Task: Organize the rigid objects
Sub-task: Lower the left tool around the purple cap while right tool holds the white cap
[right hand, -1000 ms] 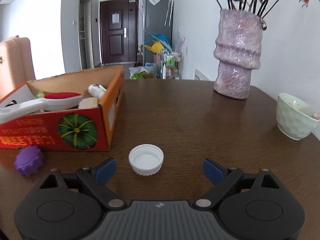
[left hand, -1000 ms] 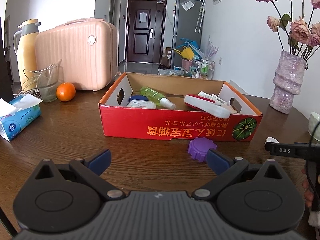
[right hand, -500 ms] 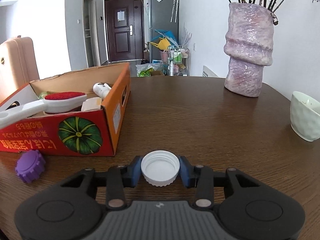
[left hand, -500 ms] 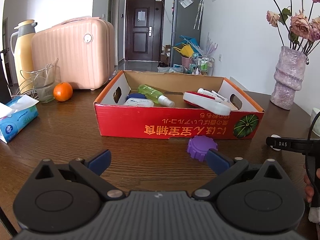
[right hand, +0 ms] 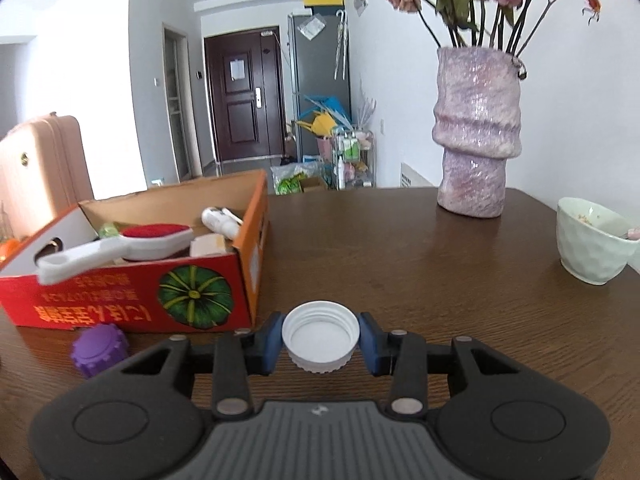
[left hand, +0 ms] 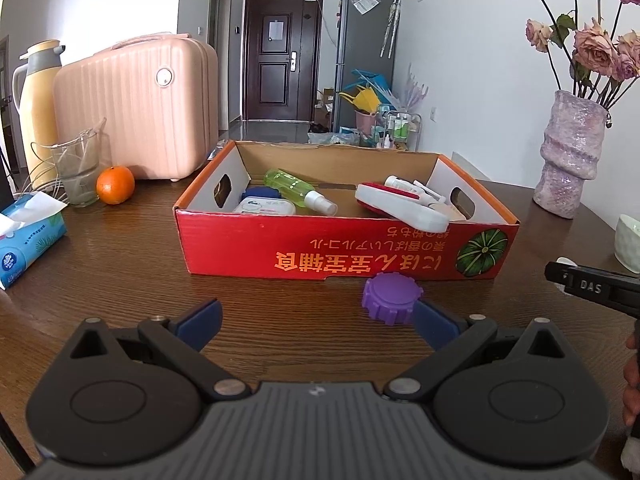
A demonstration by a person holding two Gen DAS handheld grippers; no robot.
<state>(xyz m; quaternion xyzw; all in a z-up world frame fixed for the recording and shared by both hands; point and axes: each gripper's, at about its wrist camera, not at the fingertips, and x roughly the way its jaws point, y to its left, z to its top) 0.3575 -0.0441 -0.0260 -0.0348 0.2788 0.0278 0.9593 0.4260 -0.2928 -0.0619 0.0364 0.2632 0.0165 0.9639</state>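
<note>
My right gripper is shut on a white screw cap, open side up, held just above the brown table. To its left stands the red cardboard box with a white-and-red brush and a white tube inside. A purple ridged cap lies on the table in front of the box. In the left wrist view my left gripper is open, low over the table, with the purple cap just beyond its right finger. The box also holds a green spray bottle.
A purple vase with dried roses and a pale green bowl stand at the right. On the left are a pink suitcase, an orange, a glass jug, a yellow thermos and a tissue pack.
The right gripper went from open around the white cap to shut on it, then rose slightly with the cap. The left gripper stayed open and hardly moved.
</note>
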